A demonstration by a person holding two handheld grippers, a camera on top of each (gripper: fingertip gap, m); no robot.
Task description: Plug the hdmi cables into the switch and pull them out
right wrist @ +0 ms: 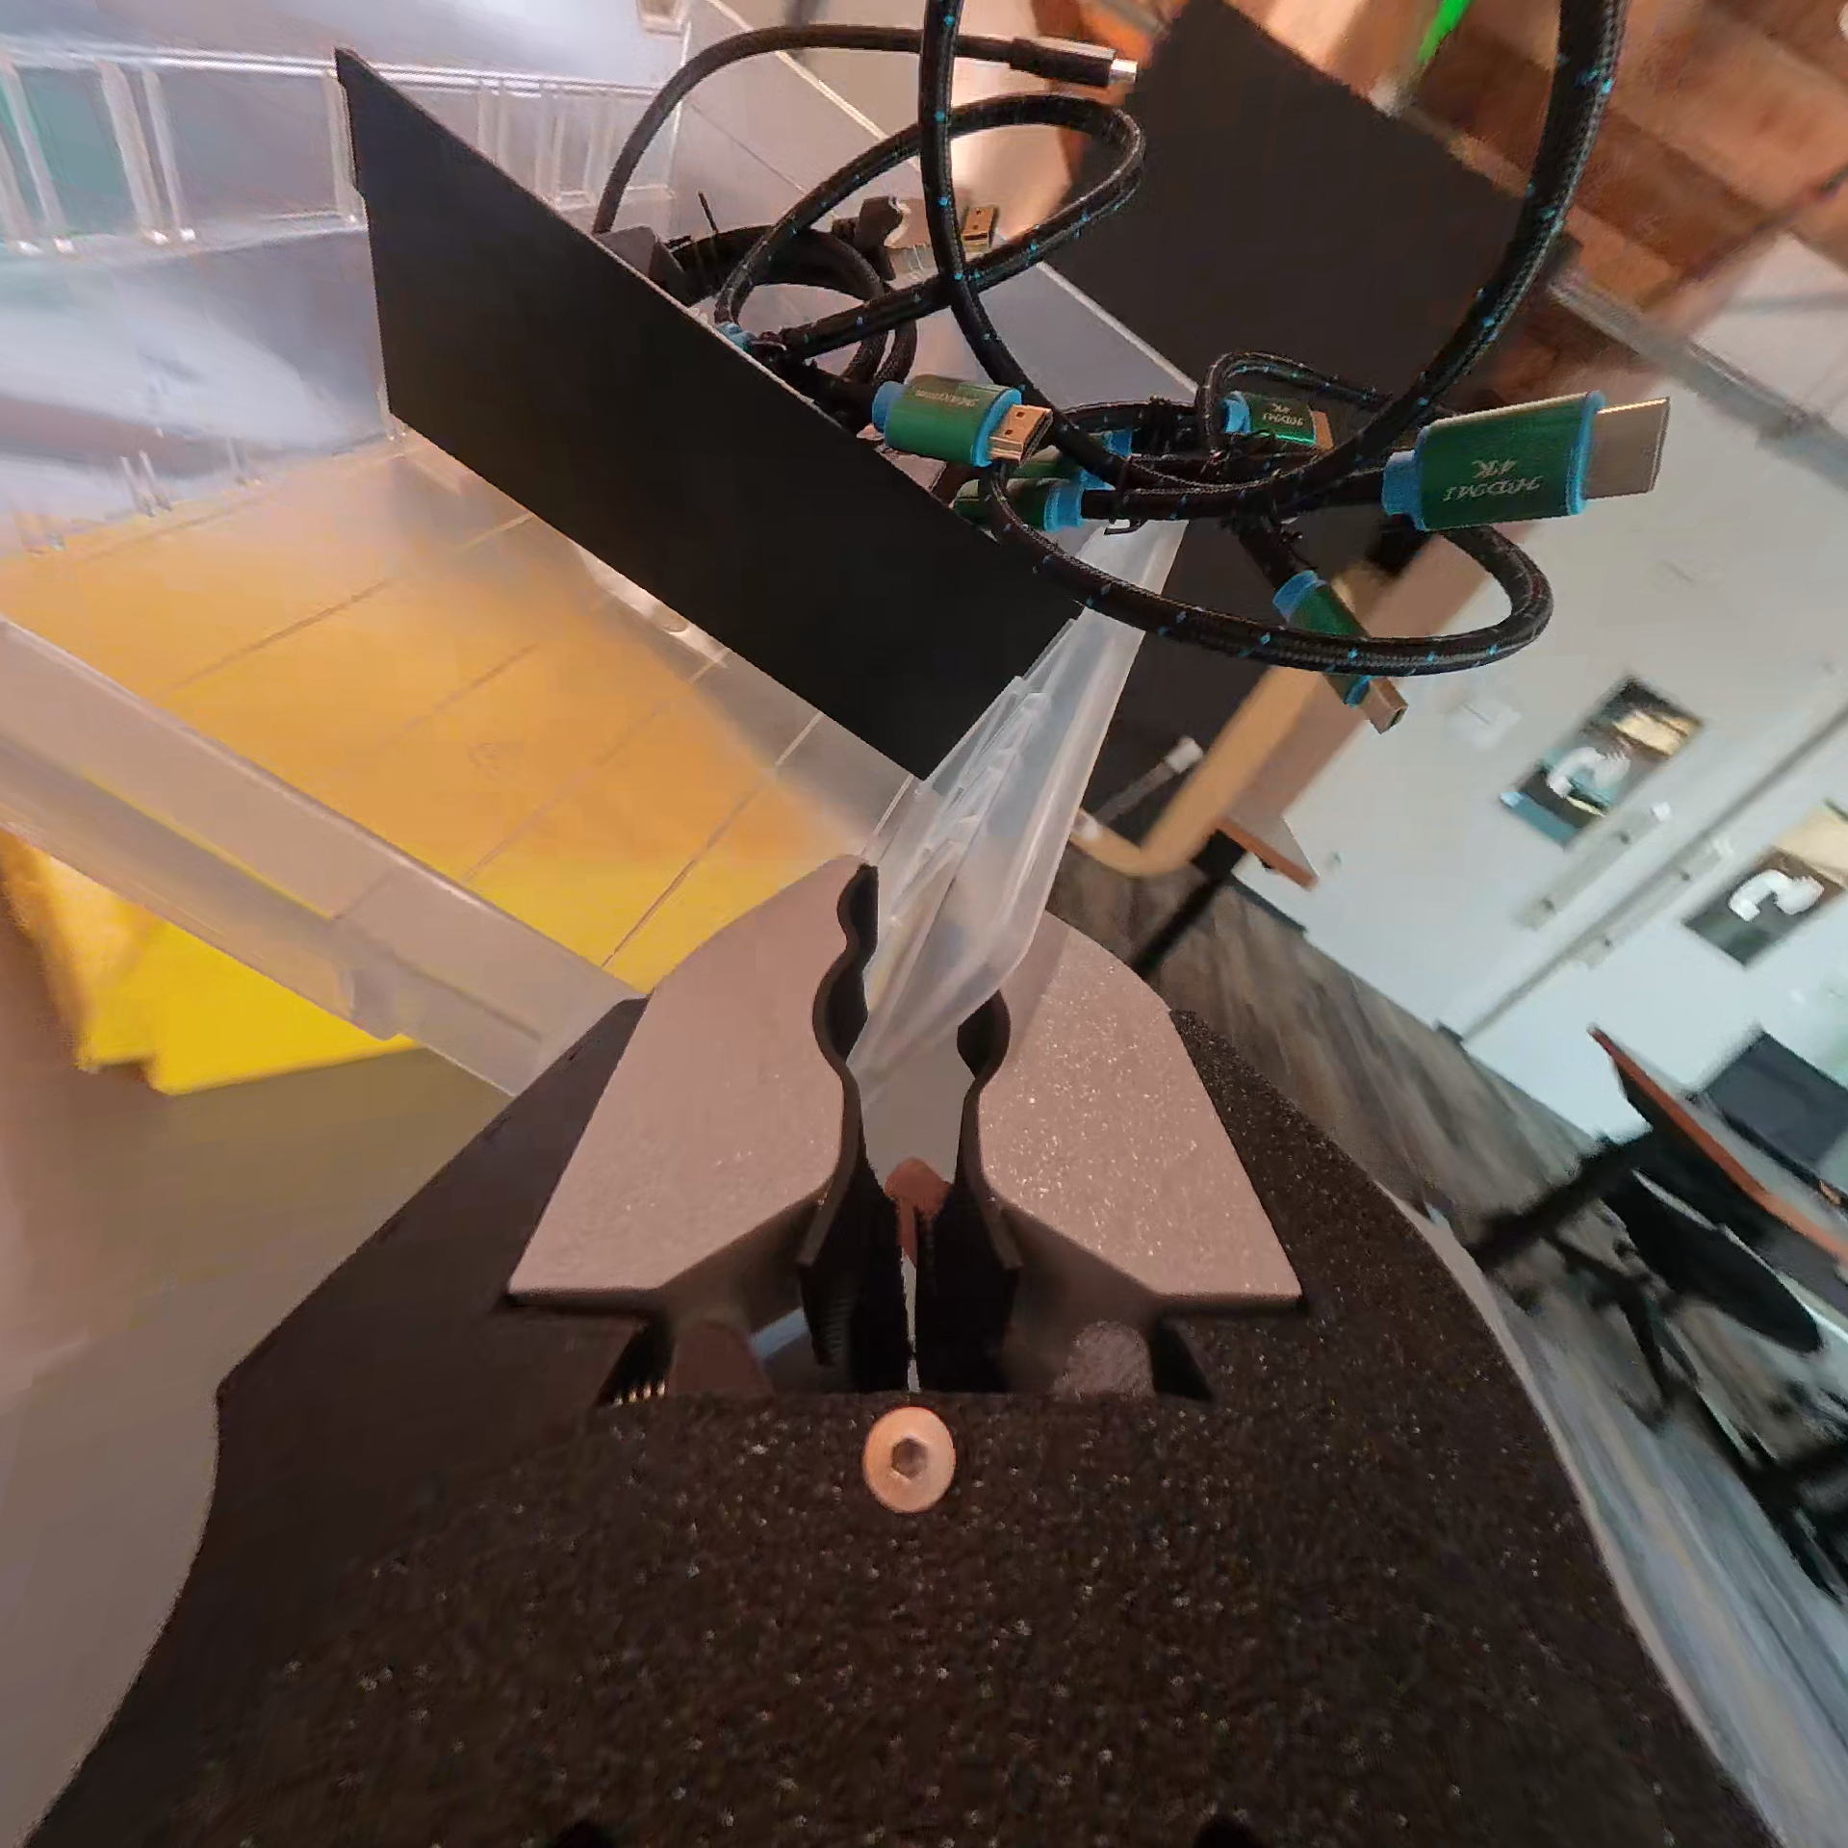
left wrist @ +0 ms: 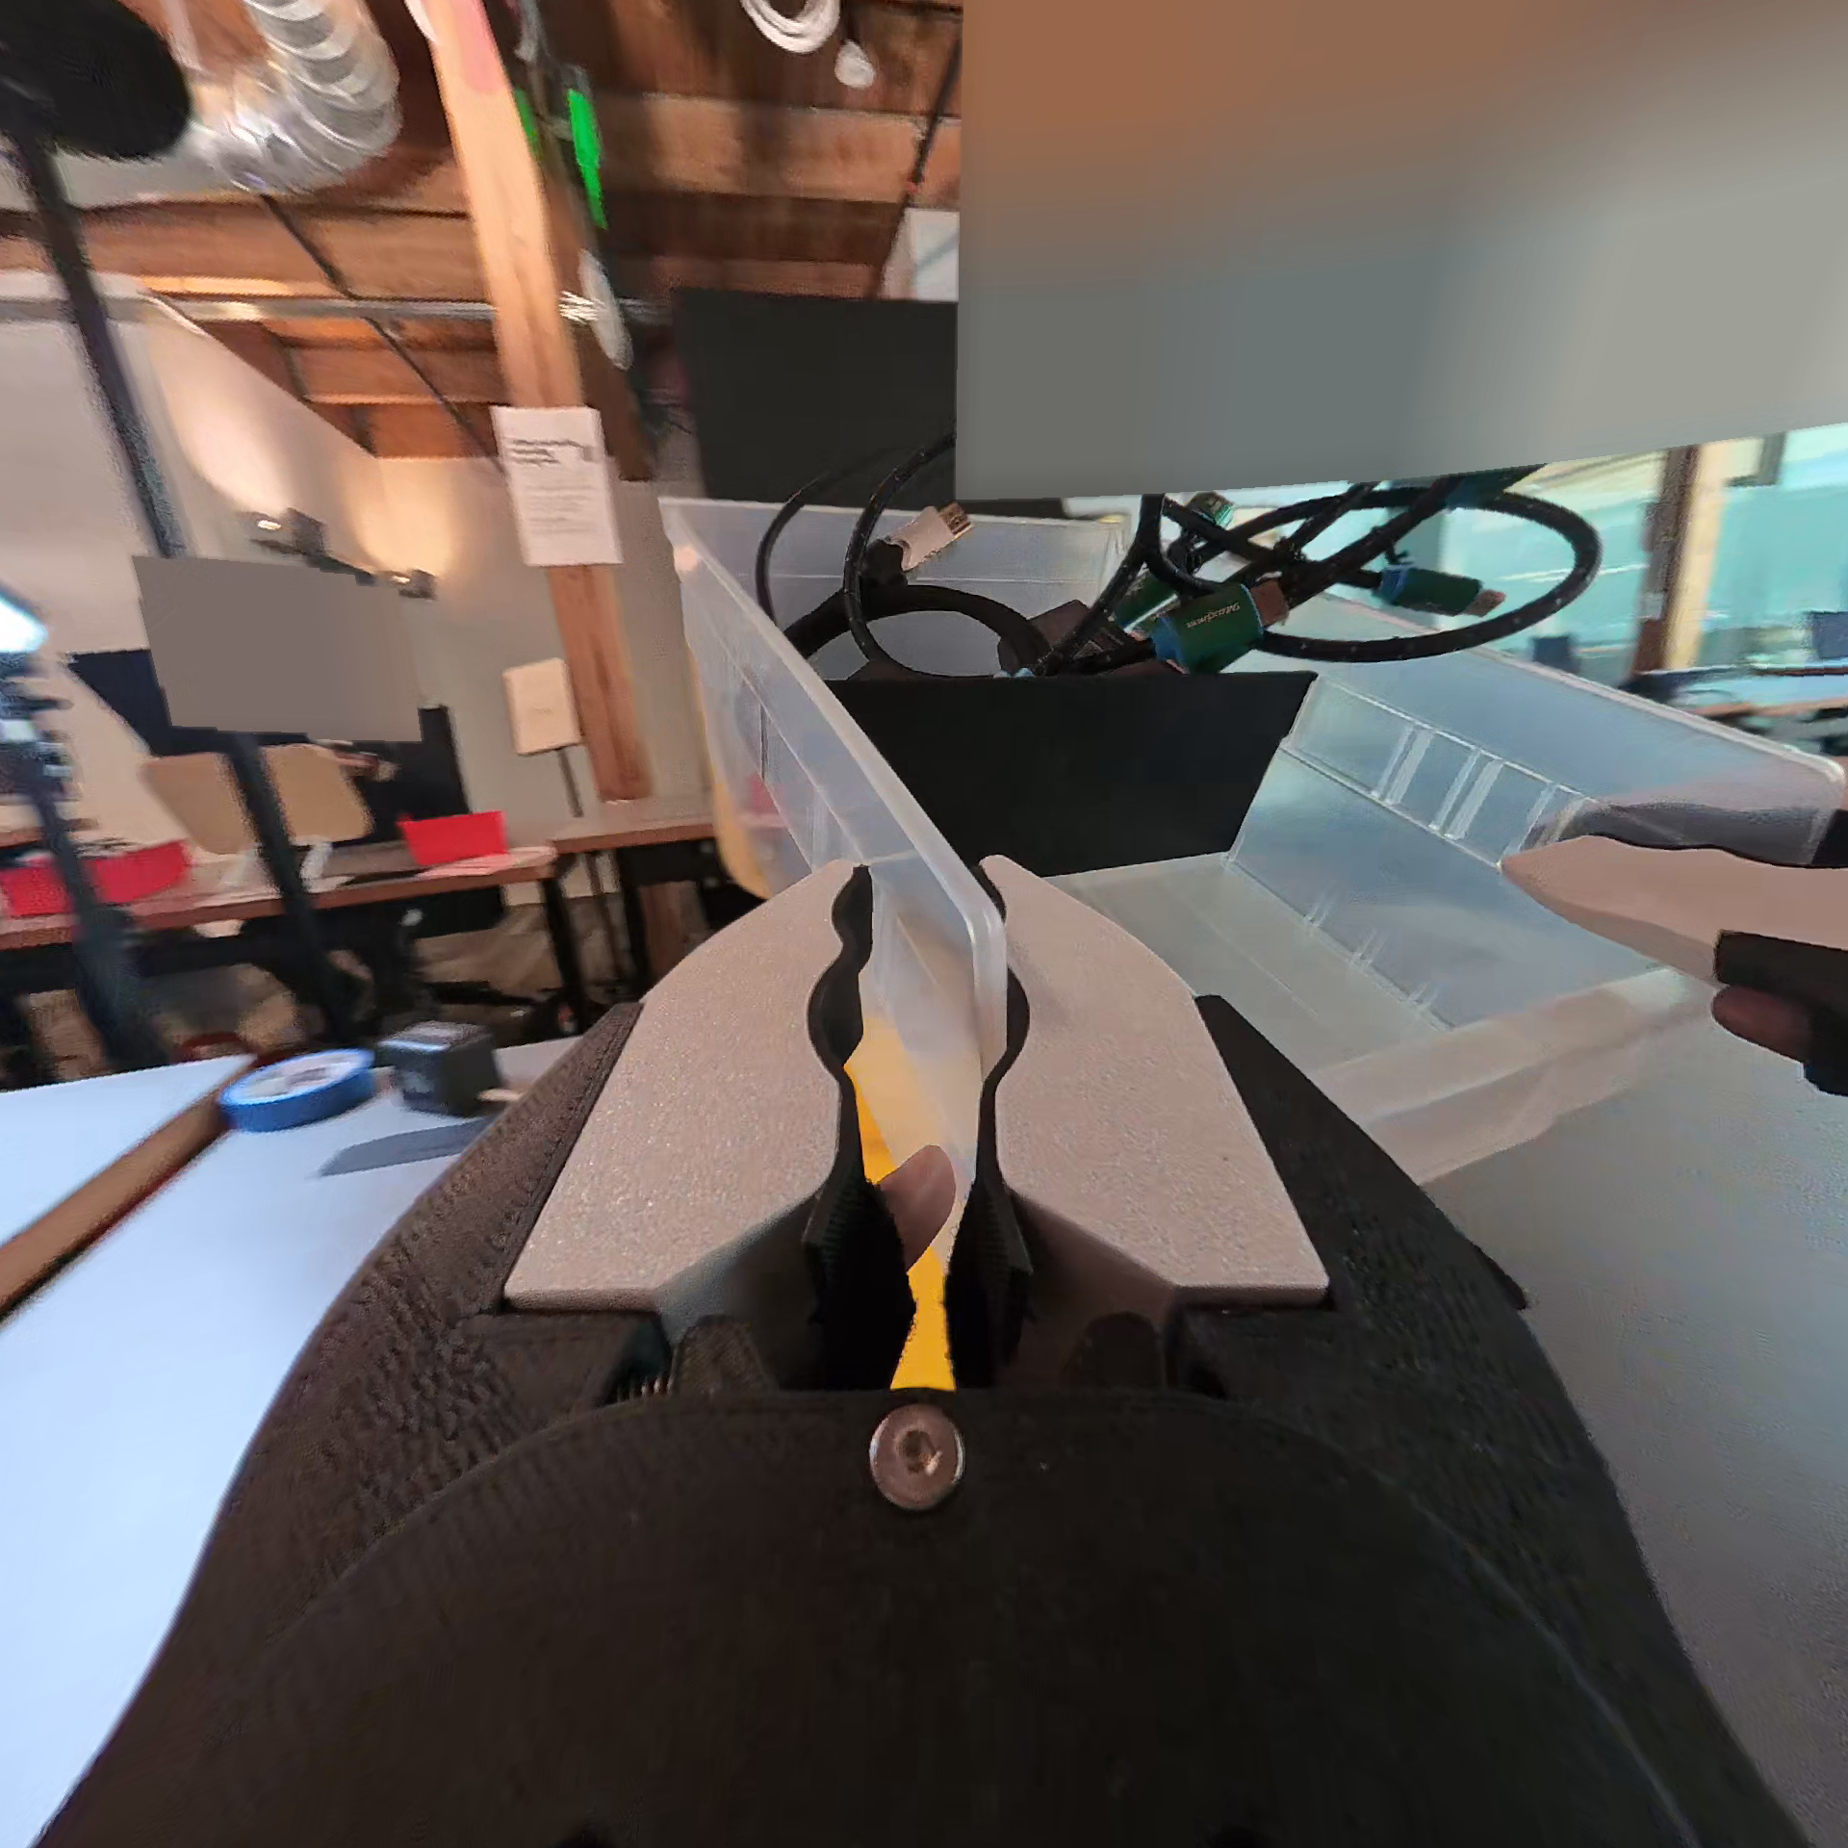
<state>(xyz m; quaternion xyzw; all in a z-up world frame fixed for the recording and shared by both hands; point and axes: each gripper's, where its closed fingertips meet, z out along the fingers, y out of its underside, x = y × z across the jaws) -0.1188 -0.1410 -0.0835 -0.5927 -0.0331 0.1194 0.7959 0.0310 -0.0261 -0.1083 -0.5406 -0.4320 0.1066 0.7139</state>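
A clear plastic bin (left wrist: 1450, 790) is held up between both grippers and tilted. A black divider (left wrist: 1050, 760) crosses it. Behind the divider lies a tangle of black braided HDMI cables (left wrist: 1200, 610) with green and blue plugs. My left gripper (left wrist: 920, 880) is shut on the bin's left rim (left wrist: 790, 700). My right gripper (right wrist: 940, 900) is shut on the opposite rim (right wrist: 960, 880); it also shows at the right edge of the left wrist view (left wrist: 1650, 900). In the right wrist view the cables (right wrist: 1300, 450) spill over the divider (right wrist: 650, 470). I cannot make out the switch.
A grey table (left wrist: 200, 1350) lies below, with a blue tape roll (left wrist: 295, 1085) and a small black box (left wrist: 440, 1065) at its left. Something yellow (right wrist: 200, 1020) shows under the bin. Desks and chairs (right wrist: 1700, 1250) stand farther off.
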